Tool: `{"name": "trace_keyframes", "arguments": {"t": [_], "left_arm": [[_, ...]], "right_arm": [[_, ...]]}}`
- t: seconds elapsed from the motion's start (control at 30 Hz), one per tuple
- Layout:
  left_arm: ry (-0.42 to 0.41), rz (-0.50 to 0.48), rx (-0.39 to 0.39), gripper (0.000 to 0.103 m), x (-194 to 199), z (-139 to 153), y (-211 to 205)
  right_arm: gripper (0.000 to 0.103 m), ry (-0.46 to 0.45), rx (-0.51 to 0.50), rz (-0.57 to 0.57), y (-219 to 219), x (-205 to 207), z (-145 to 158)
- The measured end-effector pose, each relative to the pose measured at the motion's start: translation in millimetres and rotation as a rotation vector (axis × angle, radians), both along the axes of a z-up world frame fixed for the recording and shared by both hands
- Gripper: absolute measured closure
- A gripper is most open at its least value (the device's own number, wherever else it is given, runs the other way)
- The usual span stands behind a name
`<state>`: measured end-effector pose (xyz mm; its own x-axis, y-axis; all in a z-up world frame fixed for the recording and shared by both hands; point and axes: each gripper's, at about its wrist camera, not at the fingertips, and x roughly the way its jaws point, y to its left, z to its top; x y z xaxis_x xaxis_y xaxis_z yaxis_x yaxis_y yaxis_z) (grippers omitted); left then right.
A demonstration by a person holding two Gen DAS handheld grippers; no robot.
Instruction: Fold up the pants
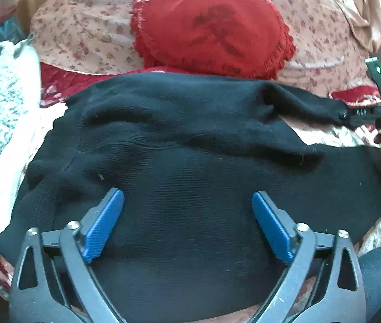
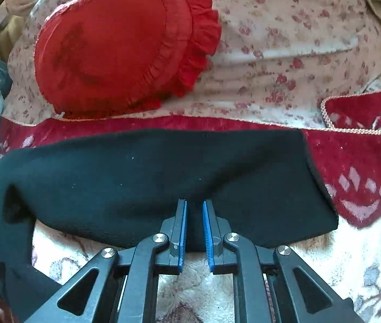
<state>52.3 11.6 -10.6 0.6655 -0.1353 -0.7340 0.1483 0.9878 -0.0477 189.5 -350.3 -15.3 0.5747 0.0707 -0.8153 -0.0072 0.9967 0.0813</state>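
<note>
Black knitted pants (image 1: 190, 145) lie spread across a red-and-cream patterned blanket (image 2: 365, 167) on a bed, below a red frilled round cushion (image 2: 115, 45) that sits at about eleven o'clock in the right wrist view on a floral pillowcase (image 2: 284, 35). The left gripper (image 1: 187, 215) hovers over the near part of the cloth with its blue pads (image 1: 104, 223) spread wide and nothing pinched between them. The right gripper (image 2: 194, 231) has its jaws only a narrow way apart, with the near edge of a folded-over leg running through the gap; the pads do not appear to press on it. The likely trouble is the fold slackening: with neither gripper clamped, the soft knit could slide or spring back, and a hurried re-grasp might catch only one layer and drag the fold askew. The fabric looks thick, ribbed and limp, with a raised ridge crossing it from nine towards three o'clock in the left wrist view and a neat hem at the right end.
</note>
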Motion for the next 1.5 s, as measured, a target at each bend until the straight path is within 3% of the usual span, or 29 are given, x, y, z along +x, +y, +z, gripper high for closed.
{"name": "trace_keyframes", "arguments": {"t": [0.17,0.47,0.67,0.9,0.97,1.1,1.17,1.4,1.5], "left_arm": [[0.123,-0.049,-0.004,0.004,14,4,3],[0.213,-0.064,-0.004,0.003,20,6,0],[0.226,-0.075,-0.021,0.002,23,6,3],[0.22,-0.078,-0.017,0.002,21,5,-1],[0.216,-0.084,-0.017,0.002,21,5,1],[0.207,-0.074,-0.008,0.001,21,4,0],[0.21,-0.066,-0.008,0.001,21,4,0],[0.215,-0.093,0.001,0.001,21,4,2],[0.22,-0.093,0.005,0.001,20,6,2]], "right_arm": [[0.091,-0.03,0.063,-0.029,-6,-1,-3],[0.091,-0.069,0.028,-0.019,0,-5,-3],[0.091,-0.081,-0.044,0.009,7,-6,-4],[0.091,-0.058,-0.002,-0.005,0,-4,-6],[0.091,-0.011,0.009,-0.012,-2,2,-5],[0.091,0.169,-0.022,-0.025,-1,23,2],[0.091,0.204,-0.028,-0.056,0,28,3],[0.089,0.194,-0.015,-0.272,6,28,7],[0.089,0.069,-0.05,-0.302,13,15,0]]}}
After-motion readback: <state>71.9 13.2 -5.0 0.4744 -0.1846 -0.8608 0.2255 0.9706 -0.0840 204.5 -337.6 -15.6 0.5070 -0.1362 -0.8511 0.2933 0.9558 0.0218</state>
